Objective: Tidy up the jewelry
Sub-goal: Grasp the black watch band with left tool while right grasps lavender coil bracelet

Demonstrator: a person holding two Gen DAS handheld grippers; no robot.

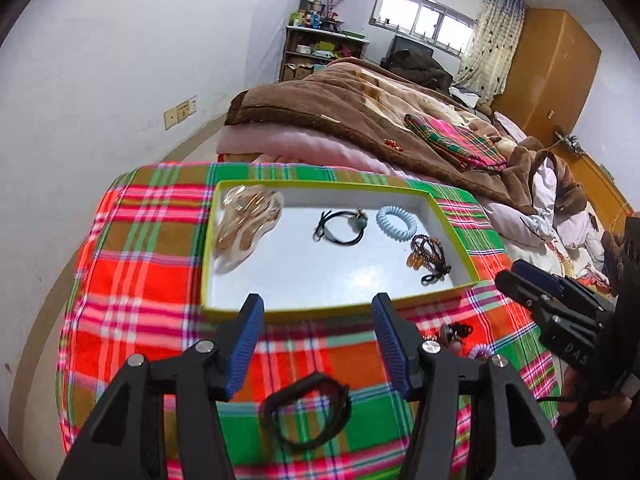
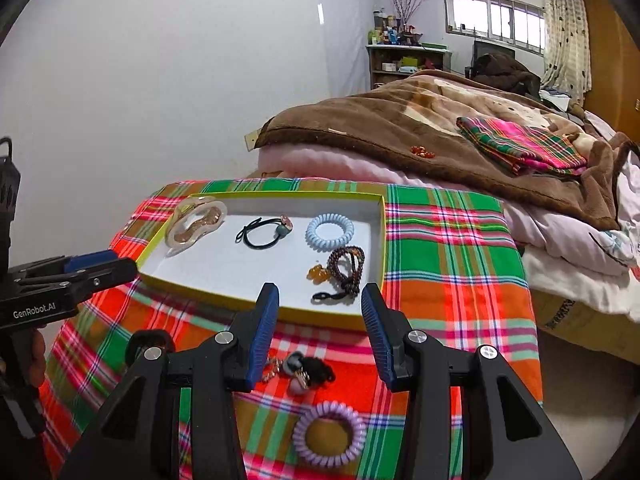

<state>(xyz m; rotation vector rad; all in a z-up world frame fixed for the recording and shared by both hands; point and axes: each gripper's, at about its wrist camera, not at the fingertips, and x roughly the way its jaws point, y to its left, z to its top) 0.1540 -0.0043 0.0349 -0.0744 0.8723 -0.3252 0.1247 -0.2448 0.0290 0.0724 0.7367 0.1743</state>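
jewelry lies in two groups on a plaid cloth (image 2: pixel 460 264) of red, green, orange and pink that covers a small table beside a bed.

inside a shallow box (image 2: pixel 256 304) with a yellow-green rim and a white floor sit four pieces: a clear, amber-tinted hair claw clip (image 2: pixel 196 226) at the far left corner, a thin black hair tie with a small charm (image 2: pixel 266 232) near the middle, a pale blue spiral hair tie (image 2: pixel 330 231) to its right, and a dark beaded bracelet with amber beads (image 2: pixel 344 270) at the near right corner. they lie apart from one another, except that the beaded piece is just beside the blue coil.

outside the box, on the cloth nearer the cameras, lie a lilac spiral hair tie (image 2: pixel 330 432), a small tangle of black tie and charms (image 2: pixel 304 370) just beyond it, and a wide black band (image 1: pixel 306 414) in a loop off to the left.

left gripper (image 1: pixel 318 340) hovers over the black band with its blue pads apart and nothing between them. right gripper (image 2: pixel 320 334) hovers over the tangle and the lilac coil, pads likewise apart and empty.
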